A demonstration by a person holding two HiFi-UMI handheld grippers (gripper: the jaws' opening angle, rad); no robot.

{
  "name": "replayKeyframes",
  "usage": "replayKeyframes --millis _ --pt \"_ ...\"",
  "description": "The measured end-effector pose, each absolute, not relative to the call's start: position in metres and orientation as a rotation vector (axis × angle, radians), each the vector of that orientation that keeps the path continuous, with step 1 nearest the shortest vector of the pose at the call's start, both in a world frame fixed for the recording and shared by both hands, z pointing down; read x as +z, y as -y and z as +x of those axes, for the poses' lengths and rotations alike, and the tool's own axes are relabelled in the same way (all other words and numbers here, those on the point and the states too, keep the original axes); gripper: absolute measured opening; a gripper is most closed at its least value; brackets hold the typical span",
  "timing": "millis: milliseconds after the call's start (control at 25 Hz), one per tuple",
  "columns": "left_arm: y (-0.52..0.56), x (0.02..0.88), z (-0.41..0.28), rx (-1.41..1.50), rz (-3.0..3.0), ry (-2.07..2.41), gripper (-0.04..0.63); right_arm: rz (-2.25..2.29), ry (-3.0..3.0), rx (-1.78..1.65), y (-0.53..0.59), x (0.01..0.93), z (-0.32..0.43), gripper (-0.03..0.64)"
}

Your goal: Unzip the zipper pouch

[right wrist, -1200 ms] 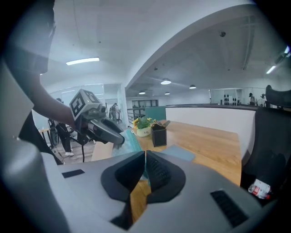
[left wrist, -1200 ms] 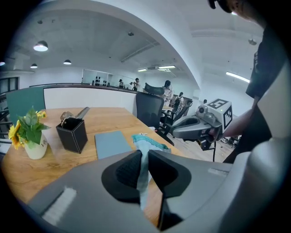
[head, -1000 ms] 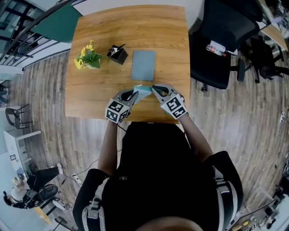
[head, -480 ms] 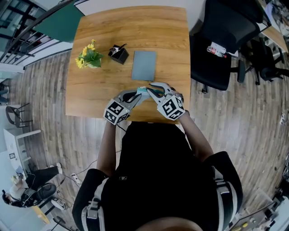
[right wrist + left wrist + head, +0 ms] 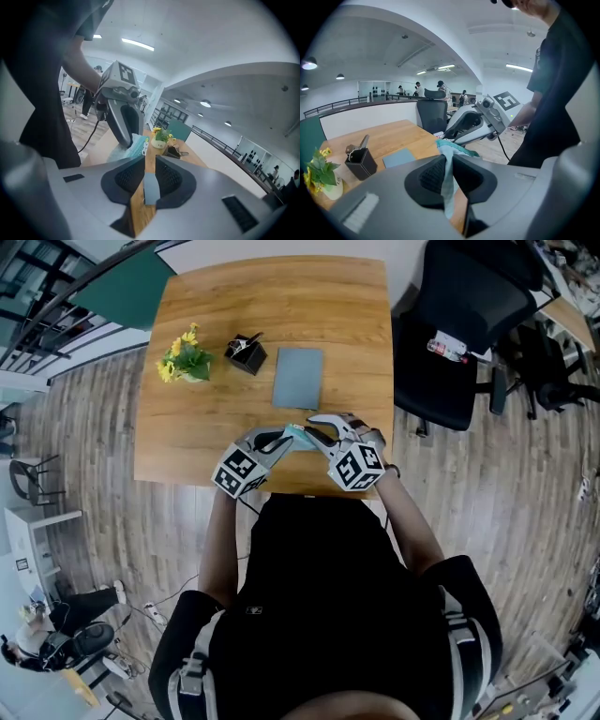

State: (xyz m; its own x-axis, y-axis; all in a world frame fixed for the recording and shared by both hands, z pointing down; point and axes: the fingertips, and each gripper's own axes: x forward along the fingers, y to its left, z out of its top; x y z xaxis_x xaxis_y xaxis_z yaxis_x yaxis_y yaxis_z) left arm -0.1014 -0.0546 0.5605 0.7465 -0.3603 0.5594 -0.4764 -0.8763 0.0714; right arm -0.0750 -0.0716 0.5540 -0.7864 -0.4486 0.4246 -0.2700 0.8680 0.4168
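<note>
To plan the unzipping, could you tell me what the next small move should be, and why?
Probably move the right gripper onto the zipper of the pouch and close its fingers there: its jaws have just been opening and nothing is between them, while the left gripper is clamped on the pouch.

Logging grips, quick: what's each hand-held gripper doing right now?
Left hand-held gripper: closed on the pouch.
Right hand-held gripper: open, jaws just opened, nothing between them.

Soft, matt teal cloth on the zipper pouch (image 5: pixel 454 149), pinched in the left tool (image 5: pixel 450 161). Matt grey plastic shell, black ribbed pads (image 5: pixel 431 176). Below the tool, wooden counter (image 5: pixel 272 306) with clear grain, lightly glossy. Beyond the tool, a smooth, matt grey mat (image 5: pixel 298 377).
</note>
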Motion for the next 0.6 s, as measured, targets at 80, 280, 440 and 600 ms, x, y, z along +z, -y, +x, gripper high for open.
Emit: replayKeyframes --millis 80,280,440,600 --pt "0.0547 0.5590 -0.1023 0.807 2.736 0.664 0.046 0.512 2.499 -0.490 0.0689 0.5539 -0.0781 0.071" --pt "0.0538 0.5596 -0.1018 0.825 2.731 0.657 0.046 0.471 2.431 -0.597 0.0638 0.5569 -0.0806 0.069" --pt "0.0552 0.5614 -0.1014 0.832 2.723 0.664 0.046 0.433 2.389 -0.644 0.0615 0.5615 -0.0783 0.071" --pt "0.0590 0.5603 -0.1005 0.844 2.722 0.676 0.046 0.437 2.377 -0.662 0.0633 0.5630 -0.0762 0.071"
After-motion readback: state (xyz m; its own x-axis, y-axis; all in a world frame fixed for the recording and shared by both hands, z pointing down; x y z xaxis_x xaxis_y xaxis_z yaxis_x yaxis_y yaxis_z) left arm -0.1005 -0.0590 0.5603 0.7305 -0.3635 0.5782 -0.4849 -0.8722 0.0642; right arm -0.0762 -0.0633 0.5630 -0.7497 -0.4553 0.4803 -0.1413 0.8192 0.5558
